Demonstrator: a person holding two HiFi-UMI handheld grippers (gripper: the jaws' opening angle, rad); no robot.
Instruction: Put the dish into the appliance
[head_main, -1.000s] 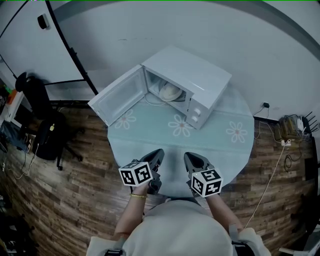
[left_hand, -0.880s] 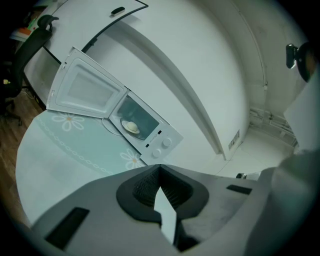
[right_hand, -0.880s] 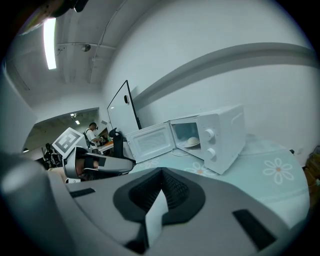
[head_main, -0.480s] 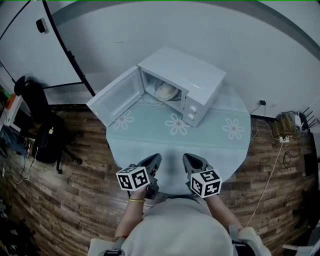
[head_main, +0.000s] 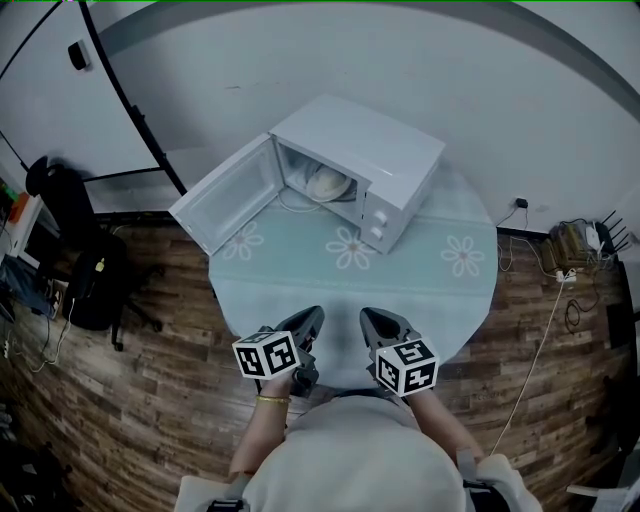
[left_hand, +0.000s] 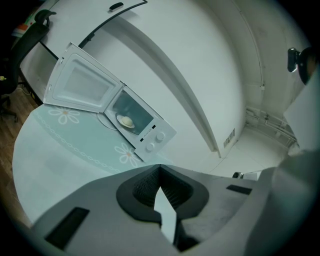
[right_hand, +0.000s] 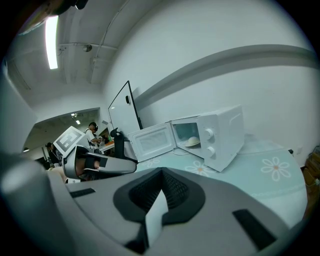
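The dish (head_main: 328, 183) already sits inside the microwave (head_main: 395, 150) at 12 o'clock, its door (head_main: 225, 197) open and probably awaiting closing. Left tongs (head_main: 311, 317) and right tongs (head_main: 369, 318) are pressed together and empty, held back at 6 o'clock on the bench (head_main: 300, 275).

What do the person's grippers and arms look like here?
The left gripper and right gripper are dark grey, tapering to a point, with ribbed black pads. Each carries a white cube printed with black square markers. The person wears a thin gold-coloured bangle on the left side and a pale top.
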